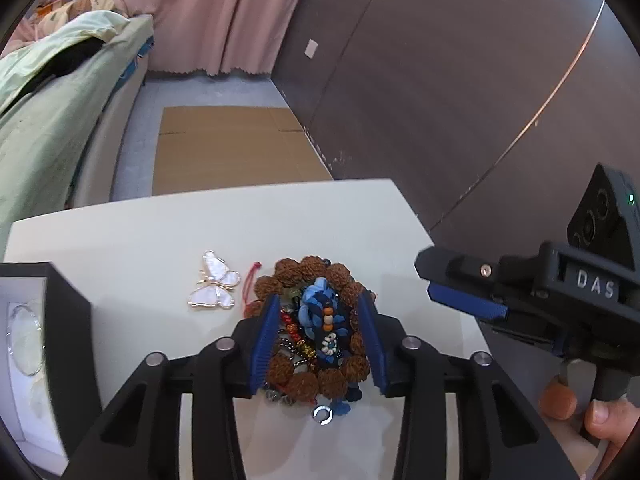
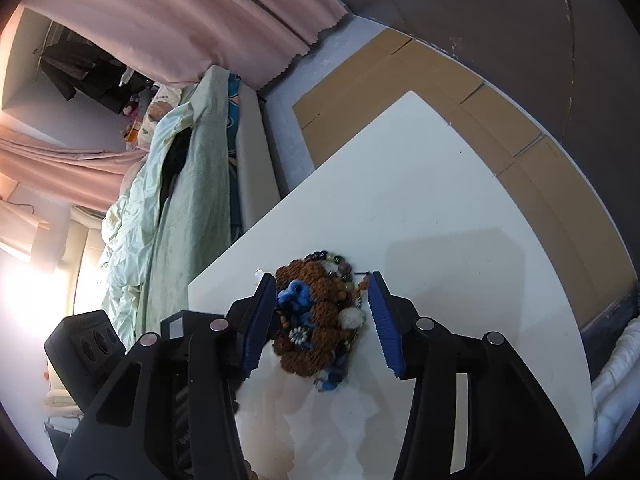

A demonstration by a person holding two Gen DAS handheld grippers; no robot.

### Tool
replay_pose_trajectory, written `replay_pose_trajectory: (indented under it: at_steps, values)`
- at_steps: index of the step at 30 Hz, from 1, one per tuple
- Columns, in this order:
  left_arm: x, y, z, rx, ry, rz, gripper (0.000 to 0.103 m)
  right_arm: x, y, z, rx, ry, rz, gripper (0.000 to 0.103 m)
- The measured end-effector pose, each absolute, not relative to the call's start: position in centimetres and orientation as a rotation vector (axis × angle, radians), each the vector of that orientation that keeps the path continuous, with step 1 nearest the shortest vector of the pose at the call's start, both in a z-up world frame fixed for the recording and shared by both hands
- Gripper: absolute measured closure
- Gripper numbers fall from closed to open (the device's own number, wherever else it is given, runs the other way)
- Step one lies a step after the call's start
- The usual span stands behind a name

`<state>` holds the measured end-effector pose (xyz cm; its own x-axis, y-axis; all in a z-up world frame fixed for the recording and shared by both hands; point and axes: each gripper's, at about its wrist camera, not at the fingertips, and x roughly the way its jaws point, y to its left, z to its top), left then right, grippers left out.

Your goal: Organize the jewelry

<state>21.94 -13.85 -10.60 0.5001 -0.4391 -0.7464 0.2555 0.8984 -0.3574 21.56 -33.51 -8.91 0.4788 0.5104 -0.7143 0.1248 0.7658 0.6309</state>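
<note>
The tangled heap of brown seed-bead bracelets, blue cord and small beads point(image 1: 316, 332) lies on the white worktop point(image 1: 140, 248). The left hand-held gripper point(image 1: 318, 340) and the right hand-held gripper point(image 2: 324, 320) are both spread around it, not yet gripping. Closing on it could lift several knotted strands together, or drag the heap into the pearly gold-rimmed butterfly clip point(image 1: 214, 286) nearby.

We hold our left gripper point(image 1: 318, 336) low and pointed forward, its blue-padded fingers point(image 1: 262, 344) spread apart on either side of a gap, not pressed together. Our right gripper point(image 2: 322, 320) reaches in from the right side, and its own wrist view shows its blue fingers point(image 2: 382, 320) likewise held wide apart. In the left wrist view we see the right gripper's black body tilted inward, with our right hand point(image 1: 588, 420) wrapped under its handle, thumb and a fingertip showing at the lower right edge.
</note>
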Motion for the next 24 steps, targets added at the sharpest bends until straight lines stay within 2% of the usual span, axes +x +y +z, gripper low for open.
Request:
replay_pose_trajectory:
  at_steps: [3, 5, 7, 11, 24]
  values:
    - [22.4, -14.7, -11.5, -0.187, 0.989, -0.432, 0.075, 22.1, -33.5, -9.1, 0.687, 1.073, 0.255, 0.054]
    - [22.5, -15.3, -12.1, -0.159, 1.002, -0.422, 0.086, 22.1, -33.4, -9.1, 0.680, 1.075, 0.253, 0.054]
    - [22.4, -15.5, -12.0, -0.133, 0.994, -0.408, 0.091, 22.2, -33.0, -9.1, 0.673, 1.078, 0.256, 0.054]
    - [22.1, -15.0, -11.1, -0.158, 0.968, -0.417, 0.092, 22.1, -32.1, -9.4, 0.653, 1.098, 0.270, 0.055]
    - [19.6, -10.2, -5.3, -0.277, 0.826, -0.421, 0.092, 21.8, -28.7, -10.8, 0.525, 1.150, 0.271, 0.065]
